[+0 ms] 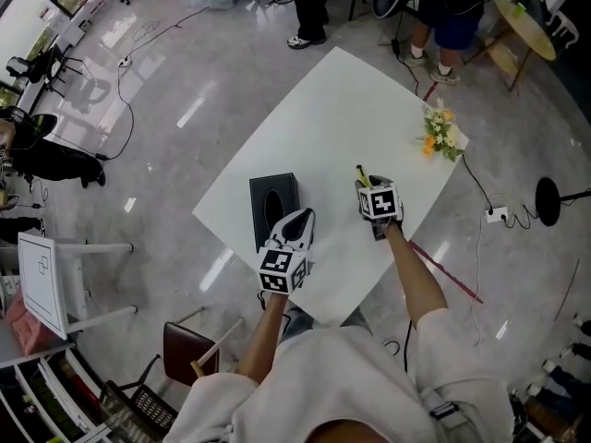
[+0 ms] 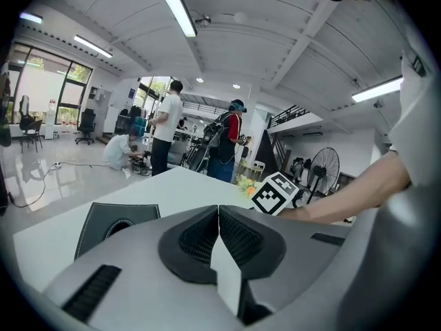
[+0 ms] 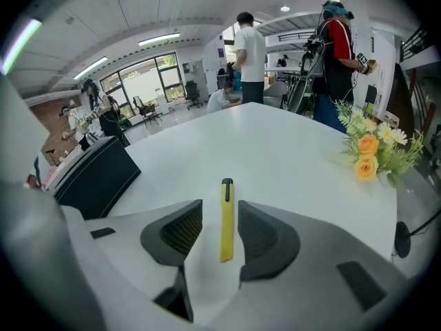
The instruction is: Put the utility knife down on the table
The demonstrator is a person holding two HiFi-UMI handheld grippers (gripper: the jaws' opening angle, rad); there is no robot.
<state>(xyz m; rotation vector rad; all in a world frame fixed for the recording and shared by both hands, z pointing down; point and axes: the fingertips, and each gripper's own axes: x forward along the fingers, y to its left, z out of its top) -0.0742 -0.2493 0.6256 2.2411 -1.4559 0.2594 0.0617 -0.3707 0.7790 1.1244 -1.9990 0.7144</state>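
One yellow utility knife [image 3: 226,219] lies on the white table [image 3: 289,143], between the spread jaws of my right tongs [image 3: 220,216], and both pads are clear of it. Risk: if I pull back crooked, a pad clips the knife and drags or spins it. Left tongs [image 2: 218,219] are closed on nothing, near the black box [image 2: 114,223]. Right gripper view shows the gaps either side. Head view shows only the knife's tip past my right tongs, so it's probably flat, but that's hard to confirm there.
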